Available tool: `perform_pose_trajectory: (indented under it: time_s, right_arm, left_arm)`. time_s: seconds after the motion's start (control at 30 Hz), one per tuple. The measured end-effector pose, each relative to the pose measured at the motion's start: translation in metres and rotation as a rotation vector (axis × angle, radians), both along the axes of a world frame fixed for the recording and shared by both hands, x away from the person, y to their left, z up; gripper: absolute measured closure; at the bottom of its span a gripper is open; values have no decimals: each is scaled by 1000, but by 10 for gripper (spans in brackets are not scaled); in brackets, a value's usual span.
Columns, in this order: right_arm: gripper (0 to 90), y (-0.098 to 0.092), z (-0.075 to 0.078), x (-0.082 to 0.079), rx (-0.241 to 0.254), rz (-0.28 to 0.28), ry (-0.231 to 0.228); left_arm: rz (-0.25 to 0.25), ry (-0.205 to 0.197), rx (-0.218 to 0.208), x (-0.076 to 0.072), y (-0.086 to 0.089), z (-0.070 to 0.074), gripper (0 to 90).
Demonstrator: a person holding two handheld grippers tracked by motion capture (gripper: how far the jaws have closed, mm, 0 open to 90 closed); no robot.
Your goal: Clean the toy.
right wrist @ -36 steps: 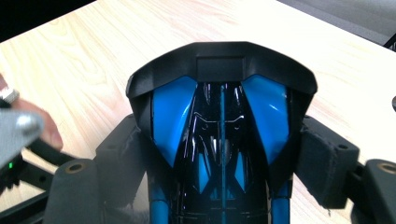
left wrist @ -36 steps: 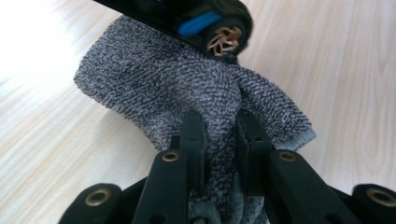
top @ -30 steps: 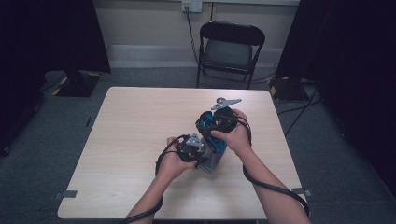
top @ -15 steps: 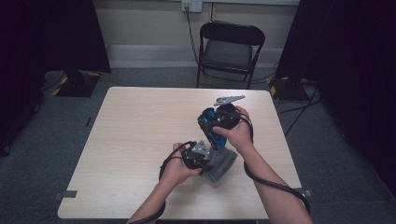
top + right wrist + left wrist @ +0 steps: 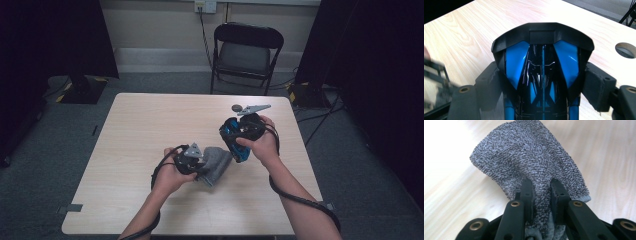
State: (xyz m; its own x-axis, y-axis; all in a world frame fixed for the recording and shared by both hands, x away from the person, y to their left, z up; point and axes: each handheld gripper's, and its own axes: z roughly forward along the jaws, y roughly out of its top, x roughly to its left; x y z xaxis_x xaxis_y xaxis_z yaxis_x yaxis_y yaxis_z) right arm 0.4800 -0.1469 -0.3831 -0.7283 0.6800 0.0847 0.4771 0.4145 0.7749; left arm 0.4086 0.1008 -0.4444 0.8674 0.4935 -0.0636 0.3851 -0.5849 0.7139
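We see a grey terry cloth (image 5: 531, 167) pinched between the pressed-together jaws of the left gripper (image 5: 192, 159), its free end trailing onto the wooden table (image 5: 150, 125) near the middle. To its right, just beside it, the right gripper (image 5: 240, 137) clamps a glossy blue and black toy car (image 5: 542, 72), held off the table. In the right gripper view the car's long axis runs along the jaws, one end pointing away from the camera. The cloth lies between the two hands, so we judge the left hand only needs a short reach rightward to wipe the car. No containers sit on the table.
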Motion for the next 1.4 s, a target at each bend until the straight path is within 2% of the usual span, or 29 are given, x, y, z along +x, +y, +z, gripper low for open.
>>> perform_pose_trajectory:
  time_s: [0.37,0.53,0.67,0.93,1.0,1.4]
  right_arm:
    - [252,2,-13,-10,1,39,14]
    - [252,1,-19,-14,9,44,20]
    - [252,0,-24,-18,2,48,26]
    - [252,0,-31,-25,-4,70,25]
    - [252,0,-32,-26,-4,71,26]
    - [252,5,-32,-28,-7,81,13]
  left_arm:
    - [87,-39,3,17,22,19,754]
    - [105,-51,-19,23,25,27,755]
    - [108,-69,-24,26,24,33,754]
    - [113,-79,-28,31,20,41,754]
    - [98,-82,-29,31,15,44,754]
    - [65,-66,-19,30,-1,36,753]
